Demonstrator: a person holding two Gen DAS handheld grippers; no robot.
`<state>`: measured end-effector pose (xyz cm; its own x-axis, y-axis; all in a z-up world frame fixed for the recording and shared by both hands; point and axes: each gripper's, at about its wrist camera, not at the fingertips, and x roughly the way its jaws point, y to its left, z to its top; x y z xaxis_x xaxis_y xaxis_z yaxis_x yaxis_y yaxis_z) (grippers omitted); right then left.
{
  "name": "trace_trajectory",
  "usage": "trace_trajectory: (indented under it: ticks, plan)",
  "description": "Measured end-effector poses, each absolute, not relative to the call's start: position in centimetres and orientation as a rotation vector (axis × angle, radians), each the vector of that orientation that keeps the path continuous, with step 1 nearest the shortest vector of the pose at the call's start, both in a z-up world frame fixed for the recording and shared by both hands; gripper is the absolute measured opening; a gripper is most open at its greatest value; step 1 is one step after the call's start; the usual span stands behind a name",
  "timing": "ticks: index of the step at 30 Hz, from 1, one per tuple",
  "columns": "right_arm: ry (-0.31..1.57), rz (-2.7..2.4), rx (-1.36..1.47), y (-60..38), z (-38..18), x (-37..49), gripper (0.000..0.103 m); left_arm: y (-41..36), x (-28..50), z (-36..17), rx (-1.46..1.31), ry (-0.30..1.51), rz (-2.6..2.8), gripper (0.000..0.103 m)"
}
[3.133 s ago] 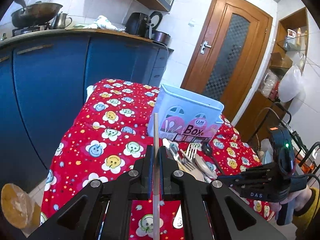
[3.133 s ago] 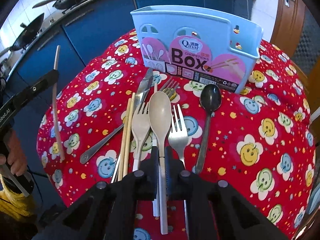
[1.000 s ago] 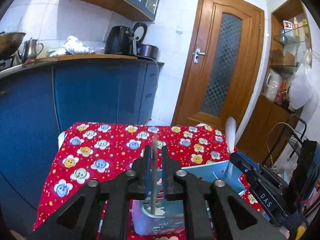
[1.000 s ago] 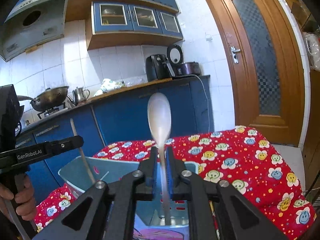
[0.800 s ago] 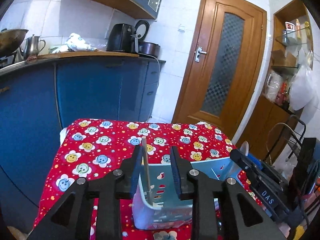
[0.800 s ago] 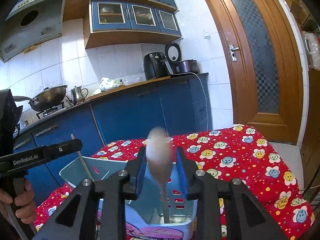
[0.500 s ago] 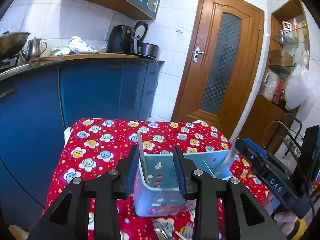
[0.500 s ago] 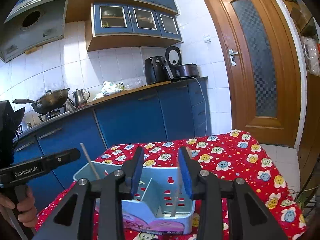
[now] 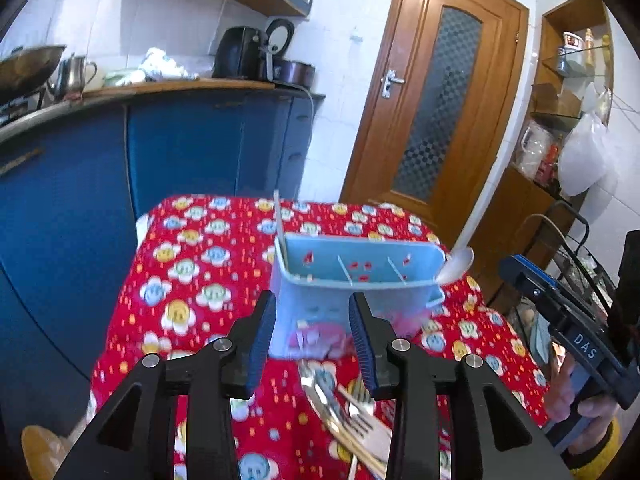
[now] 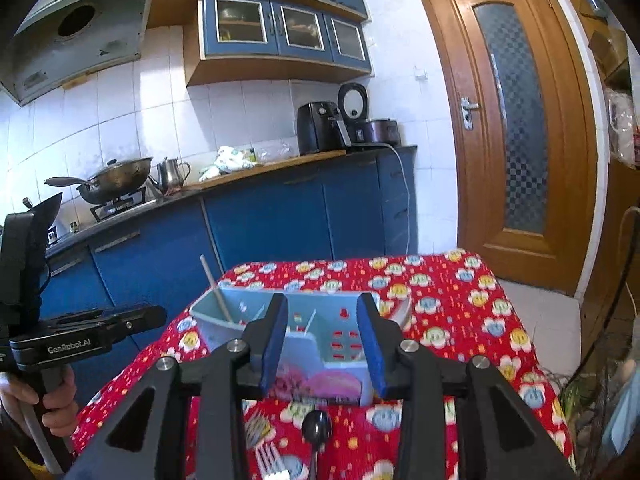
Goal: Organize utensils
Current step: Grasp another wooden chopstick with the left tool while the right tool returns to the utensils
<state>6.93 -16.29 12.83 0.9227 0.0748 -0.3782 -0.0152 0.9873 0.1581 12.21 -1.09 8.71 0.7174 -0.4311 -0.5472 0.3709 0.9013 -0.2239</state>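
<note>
1. While the light blue utensil box [image 9: 352, 276] sits upright on the red smiley-print tablecloth [image 9: 192, 264], a chopstick [image 9: 279, 220] leans in its left end compartment and a pale spoon [image 9: 456, 264] pokes out past its right end, bowl down.
2. Left gripper [image 9: 313, 340] hangs in front of the box with its jaws opening; nothing between them, just the box seen through the gap.
3. Right gripper [image 10: 322, 344] is the same deal from the other side: fingers spread apart, empty, box behind them.
4. Loose cutlery lies on the cloth in front of the box: forks [image 9: 356, 404] in a pile, plus a dark spoon [image 10: 316, 428].
5. Further back there's a blue counter [image 10: 280, 208] with a wok [image 10: 116, 178] and kettle [image 10: 172, 172], and a wooden door [image 10: 516, 120] on the right.
</note>
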Motion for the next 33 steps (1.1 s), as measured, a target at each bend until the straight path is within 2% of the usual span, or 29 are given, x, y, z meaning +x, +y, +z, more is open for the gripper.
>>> trace_trajectory:
  ticks: [18,29,33]
  plan:
    - [0.558,0.019,0.177,-16.7,9.1,1.9,0.039,-2.1,7.9,2.8,-0.143,0.891,-0.515,0.039]
    - [0.605,0.000,0.213,-17.9,7.3,0.2,0.039,-4.5,6.2,0.9,-0.103,0.989,-0.561,0.039]
    - [0.608,0.003,0.228,-18.4,7.0,-0.3,0.039,-4.8,6.4,-0.1,-0.130,1.030,-0.562,0.025]
